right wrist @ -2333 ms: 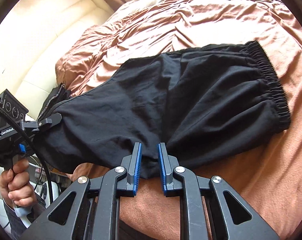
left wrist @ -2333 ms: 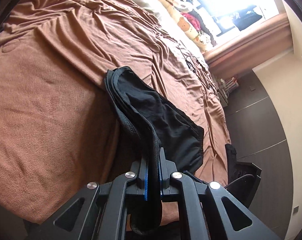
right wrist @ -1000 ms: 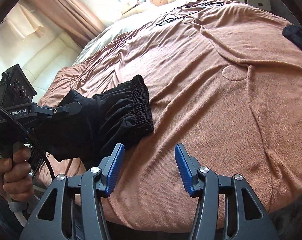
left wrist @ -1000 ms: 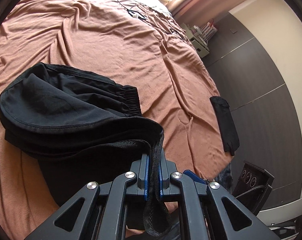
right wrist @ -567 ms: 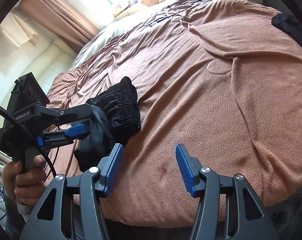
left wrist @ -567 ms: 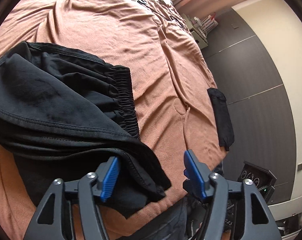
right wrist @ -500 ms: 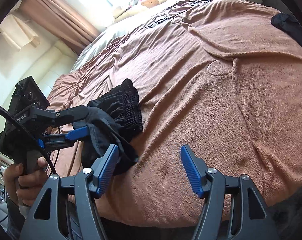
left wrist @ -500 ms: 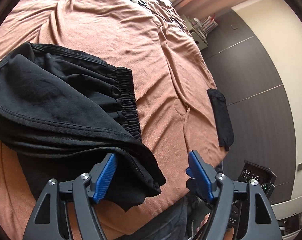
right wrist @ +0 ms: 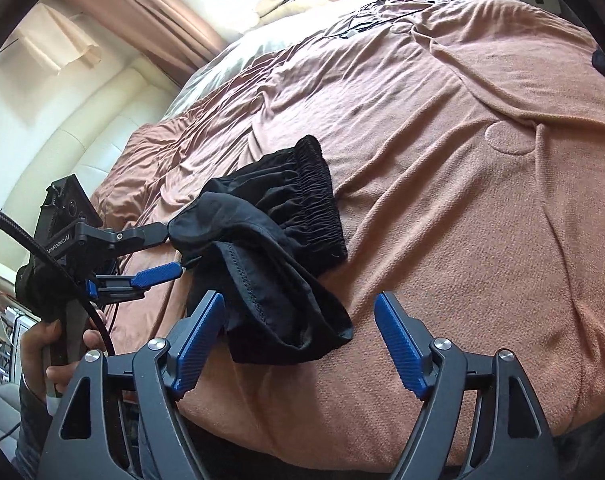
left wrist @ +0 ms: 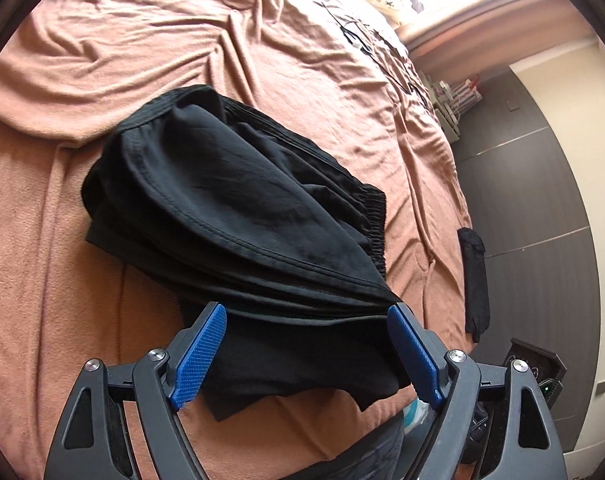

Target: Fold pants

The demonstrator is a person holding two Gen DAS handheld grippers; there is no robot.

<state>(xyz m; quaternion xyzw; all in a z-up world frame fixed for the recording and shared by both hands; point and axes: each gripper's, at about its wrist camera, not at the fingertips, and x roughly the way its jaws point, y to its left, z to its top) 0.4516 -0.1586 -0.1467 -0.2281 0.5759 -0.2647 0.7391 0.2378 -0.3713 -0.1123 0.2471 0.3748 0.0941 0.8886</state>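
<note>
Brown bedspread (left wrist: 182,60) was all over the left wrist view, with the black pants (left wrist: 238,216) dropped folded near its edge; the left tongs (left wrist: 306,344), clamped on them a second back, were opening, so this fold looked done. Right wrist view: right tongs (right wrist: 298,336) opening too, nothing pinched, "Robot.AI" readable on the other tool.

the left wrist camera sits just behind the left gripper (left wrist: 304,344) and looks steeply down along it from the bed's near edge, close over the black pants (left wrist: 238,216), toward the far edge of the bed (left wrist: 182,40) and the window. the right wrist camera rides behind the right gripper (right wrist: 298,334), facing across the bed toward the curtains. both views share the pants, the brown cover and the pillows; the right view also takes in the left gripper.
</note>
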